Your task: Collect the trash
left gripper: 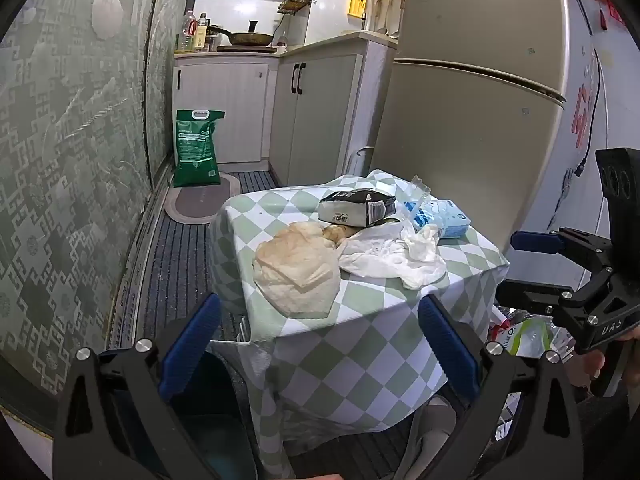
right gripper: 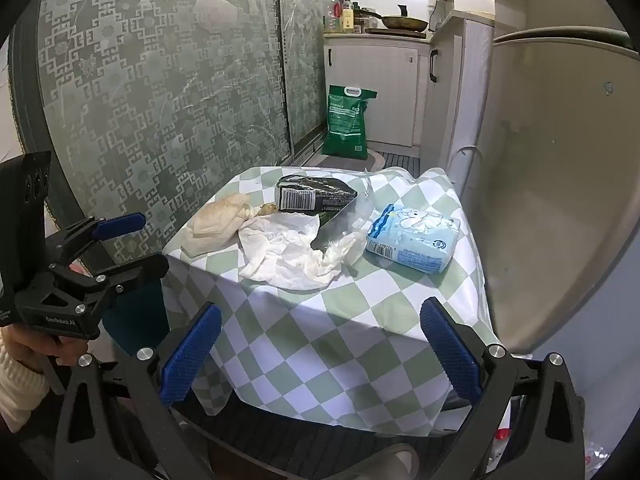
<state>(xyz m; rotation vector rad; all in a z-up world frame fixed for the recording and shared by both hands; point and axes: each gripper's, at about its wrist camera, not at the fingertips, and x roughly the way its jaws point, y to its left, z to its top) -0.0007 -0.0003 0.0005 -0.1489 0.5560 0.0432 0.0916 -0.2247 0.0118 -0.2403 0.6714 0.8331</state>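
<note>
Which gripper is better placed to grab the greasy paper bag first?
Probably left. The paper bag lies just ahead of the open left gripper. From the right gripper, also open, it sits at the far left, beyond the tissue.

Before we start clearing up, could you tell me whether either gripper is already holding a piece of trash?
No, the left gripper and right gripper both stand wide open and empty, short of the table.

A home kitchen: fridge (left gripper: 472,80), cabinets (left gripper: 316,112), frying pan (left gripper: 250,37) on the counter.
</note>
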